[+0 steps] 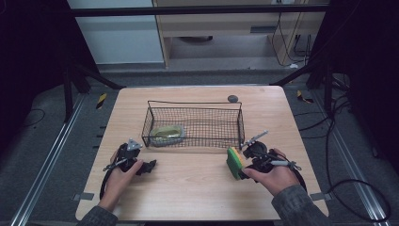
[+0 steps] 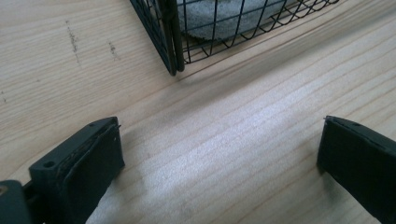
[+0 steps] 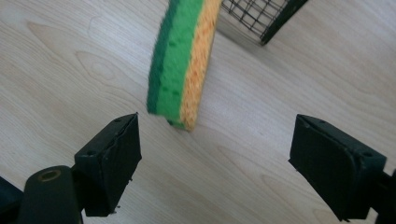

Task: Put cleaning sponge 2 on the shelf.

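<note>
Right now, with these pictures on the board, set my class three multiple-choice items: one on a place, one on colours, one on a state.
1. Where does the grey-green pad lie?
A. in the left end of the wire basket
B. under the person's left hand
C. on the floor

2. Which colours does the sponge have?
A. red and white
B. green and yellow
C. blue and black

3. How do the jaws of the left tool stand?
A. shut on the sponge
B. shut on nothing
C. open, nothing between them

Key: 1 A, the high view shows it behind the mesh at that end; 2 B, the layers show in the right gripper view; 3 C, they stand wide apart.
</note>
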`<state>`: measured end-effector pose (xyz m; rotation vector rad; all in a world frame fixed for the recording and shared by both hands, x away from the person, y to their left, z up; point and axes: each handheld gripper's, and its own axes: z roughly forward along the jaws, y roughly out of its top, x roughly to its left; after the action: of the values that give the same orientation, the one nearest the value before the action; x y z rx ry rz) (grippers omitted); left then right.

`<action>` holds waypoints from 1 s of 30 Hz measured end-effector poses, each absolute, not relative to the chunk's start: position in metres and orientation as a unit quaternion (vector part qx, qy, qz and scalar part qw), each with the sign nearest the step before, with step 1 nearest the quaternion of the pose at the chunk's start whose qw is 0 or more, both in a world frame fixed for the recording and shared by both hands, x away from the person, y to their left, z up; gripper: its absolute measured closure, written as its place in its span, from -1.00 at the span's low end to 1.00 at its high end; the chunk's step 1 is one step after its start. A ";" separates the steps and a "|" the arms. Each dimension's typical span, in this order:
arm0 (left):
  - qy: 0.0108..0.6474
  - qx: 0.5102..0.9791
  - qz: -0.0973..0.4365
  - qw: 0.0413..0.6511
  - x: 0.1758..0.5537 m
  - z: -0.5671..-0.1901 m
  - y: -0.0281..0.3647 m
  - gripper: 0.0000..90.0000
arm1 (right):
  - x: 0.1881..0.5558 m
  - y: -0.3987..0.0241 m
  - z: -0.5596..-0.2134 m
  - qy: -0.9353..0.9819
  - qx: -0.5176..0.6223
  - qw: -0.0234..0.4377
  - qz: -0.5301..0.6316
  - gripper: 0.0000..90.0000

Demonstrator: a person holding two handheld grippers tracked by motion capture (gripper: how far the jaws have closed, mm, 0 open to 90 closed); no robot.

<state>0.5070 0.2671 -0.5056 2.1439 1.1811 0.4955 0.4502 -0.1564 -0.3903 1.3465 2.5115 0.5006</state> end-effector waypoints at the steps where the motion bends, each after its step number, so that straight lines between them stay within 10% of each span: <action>1: 0.449 0.811 0.190 0.323 0.506 -0.507 0.267 -1.00 | 0.454 -0.153 -0.386 0.862 0.460 0.125 0.171 -0.62; 30: 0.447 0.809 0.193 0.330 0.504 -0.508 0.269 -1.00 | 0.502 -0.121 -0.407 0.869 0.468 0.079 0.142 -0.28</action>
<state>0.5044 0.2692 -0.5082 2.1150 1.1686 0.5058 0.5022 -0.1208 -0.4068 1.3992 2.6002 0.4252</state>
